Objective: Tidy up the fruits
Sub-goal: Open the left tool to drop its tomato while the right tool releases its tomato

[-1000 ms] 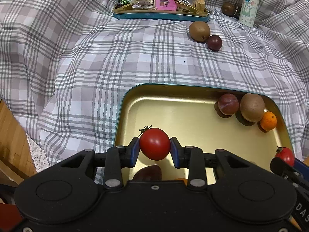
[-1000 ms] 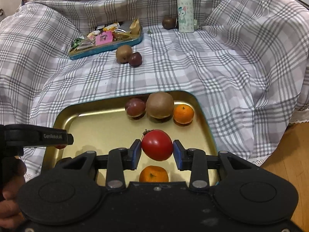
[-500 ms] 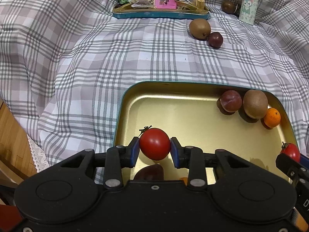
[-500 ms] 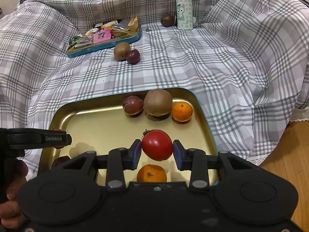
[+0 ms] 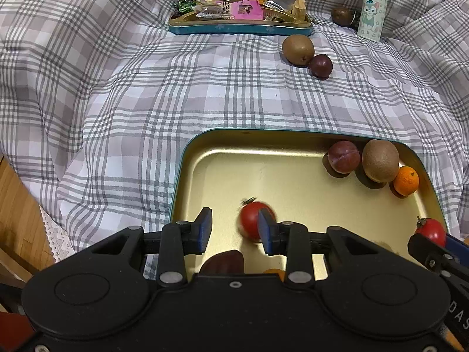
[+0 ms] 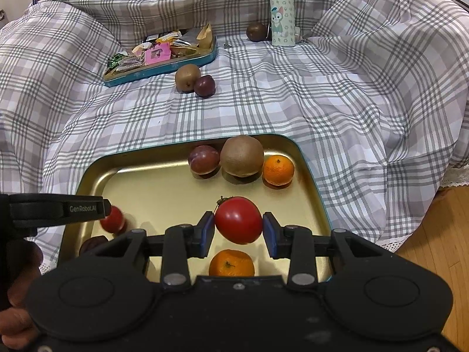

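Gold metal is shining under both claws, because both are hanging over the same tray (image 5: 187,158), the place where the fruit is being gathered. The left claw (image 5: 234,231) is standing wide open, and a blurry red tomato (image 5: 250,220) is sitting beside its right finger, not squeezed between the two, so I think it is dropping or rolling in the tray. The right claw (image 6: 238,230) is squeezing another tomato (image 6: 238,220) snugly between its blue pads and holding it up above an orange (image 6: 231,263) lying just under it. I think this tomato is going down next, and it needs an empty spot so it is not landing on the orange. Ahead of the right claw, a plum (image 6: 203,159), a kiwi (image 6: 242,155) and a second orange (image 6: 278,170) are sitting side by side along the far wall of the tray. Farther ahead, well apart from the tray, one more kiwi (image 6: 187,77) and plum (image 6: 205,85) are touching each other on the checked cloth (image 6: 322,102). They are waiting their turn, so the job is looking about half done.
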Demonstrator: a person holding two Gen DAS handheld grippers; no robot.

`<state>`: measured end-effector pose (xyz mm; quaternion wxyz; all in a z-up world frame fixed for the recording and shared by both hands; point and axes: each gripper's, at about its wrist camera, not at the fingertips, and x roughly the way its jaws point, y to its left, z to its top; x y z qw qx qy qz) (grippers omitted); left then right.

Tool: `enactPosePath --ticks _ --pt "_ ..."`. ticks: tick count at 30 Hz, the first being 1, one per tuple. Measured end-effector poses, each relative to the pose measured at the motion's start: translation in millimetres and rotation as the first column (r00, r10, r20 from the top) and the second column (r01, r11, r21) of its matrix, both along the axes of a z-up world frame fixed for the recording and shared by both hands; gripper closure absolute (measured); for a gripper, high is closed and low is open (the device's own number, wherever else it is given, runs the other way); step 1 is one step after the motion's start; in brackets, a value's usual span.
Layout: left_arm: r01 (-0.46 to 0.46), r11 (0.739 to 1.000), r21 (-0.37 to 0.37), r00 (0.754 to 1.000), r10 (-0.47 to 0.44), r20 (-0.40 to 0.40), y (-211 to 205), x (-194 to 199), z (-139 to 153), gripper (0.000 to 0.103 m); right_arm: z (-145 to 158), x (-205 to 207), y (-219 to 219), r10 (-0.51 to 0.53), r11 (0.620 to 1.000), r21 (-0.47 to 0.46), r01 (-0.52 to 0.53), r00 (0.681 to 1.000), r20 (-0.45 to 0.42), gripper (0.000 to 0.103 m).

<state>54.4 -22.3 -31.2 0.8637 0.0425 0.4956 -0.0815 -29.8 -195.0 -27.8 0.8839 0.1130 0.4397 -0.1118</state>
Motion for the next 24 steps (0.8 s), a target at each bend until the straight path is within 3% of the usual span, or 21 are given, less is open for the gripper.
enactPosePath --ticks 24 --pt "0.004 1.0 0.01 1.0 -0.004 -0.01 0.0 -9.4 -0.1 0.06 2.5 -0.5 0.0 0.004 1.0 -0.007 -0.004 1.0 0.002 0.066"
